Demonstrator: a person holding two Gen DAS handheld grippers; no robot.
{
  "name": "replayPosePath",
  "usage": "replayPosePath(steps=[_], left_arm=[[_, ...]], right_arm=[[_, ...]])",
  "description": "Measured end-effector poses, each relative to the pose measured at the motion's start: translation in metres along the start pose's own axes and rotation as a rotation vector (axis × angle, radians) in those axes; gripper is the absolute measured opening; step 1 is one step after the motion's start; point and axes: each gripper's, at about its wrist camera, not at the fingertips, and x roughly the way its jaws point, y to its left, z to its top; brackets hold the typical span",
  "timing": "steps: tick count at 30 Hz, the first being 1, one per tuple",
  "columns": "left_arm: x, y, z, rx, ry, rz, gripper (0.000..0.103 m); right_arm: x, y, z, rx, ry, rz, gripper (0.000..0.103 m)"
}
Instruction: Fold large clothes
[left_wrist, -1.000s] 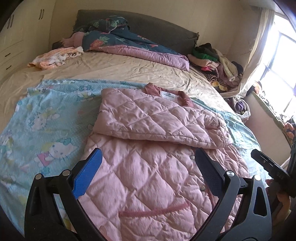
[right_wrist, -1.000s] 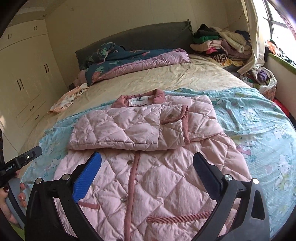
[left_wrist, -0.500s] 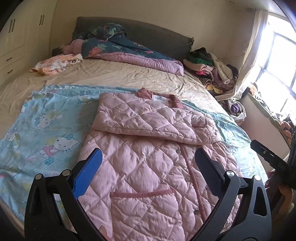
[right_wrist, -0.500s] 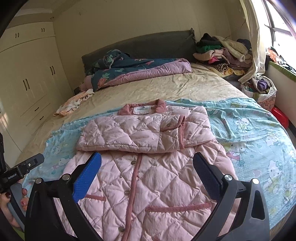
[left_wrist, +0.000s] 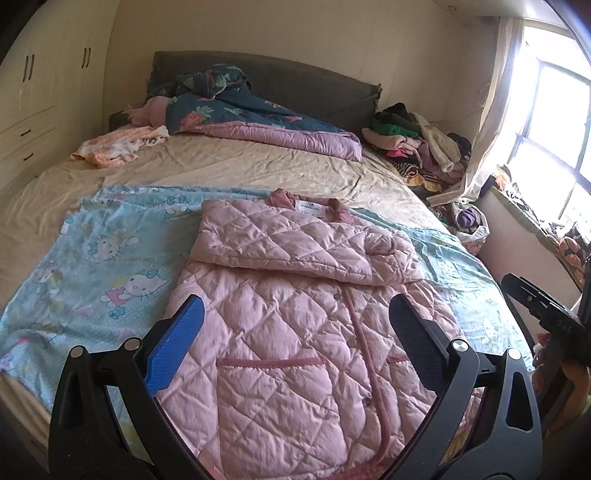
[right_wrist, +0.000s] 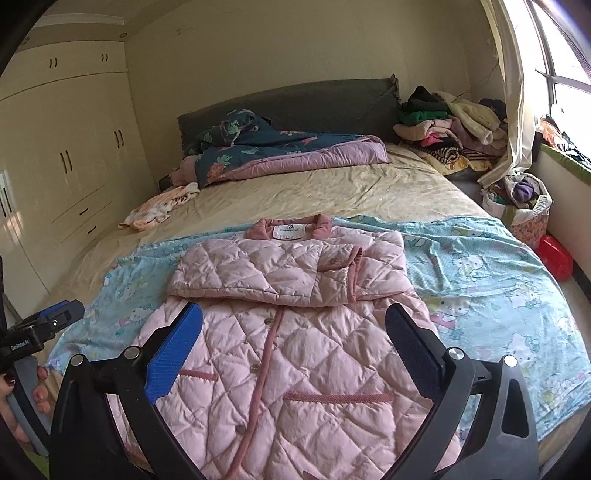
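A pink quilted coat (left_wrist: 295, 332) (right_wrist: 291, 332) lies front up on a light blue cartoon-print sheet (left_wrist: 96, 266) (right_wrist: 491, 280) at the foot of the bed. Both sleeves are folded across its chest, collar toward the headboard. My left gripper (left_wrist: 295, 332) hovers open above the coat's lower half, nothing between its fingers. My right gripper (right_wrist: 293, 334) is open too, above the hem end. Each view catches the other gripper at its edge, the right one (left_wrist: 546, 317) and the left one (right_wrist: 40, 328), with a hand under it.
A dark floral quilt (right_wrist: 280, 151) lies bunched at the headboard, a small peach garment (right_wrist: 159, 206) on the beige sheet. A clothes pile (right_wrist: 450, 129) sits at the bed's far right corner, a filled basket (right_wrist: 524, 206) and a red box (right_wrist: 554, 256) by the window. Wardrobes (right_wrist: 74, 166) line the left wall.
Both grippers have drawn back and up from the coat, so more of the bed and hem shows. The coat itself has not moved, and both stay open.
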Motion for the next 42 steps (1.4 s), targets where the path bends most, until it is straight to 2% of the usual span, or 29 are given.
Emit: replayPosePath(steps=[15,30,42], left_arm=[[-0.032,-0.023,-0.014,0.06,-0.037,0.025,0.094],[-0.023,-0.003,-0.045,0.043,-0.009,0.084,0.094],[-0.005,0.022,-0.08,0.018,0.051,0.137,0.094]], right_arm=[[-0.042,-0.018,-0.017,0.005,-0.037,0.001,0.099],[-0.041,-0.046,-0.048,-0.009,0.005,-0.014,0.099],[-0.029,-0.066,-0.075,-0.02,0.066,-0.048,0.099]])
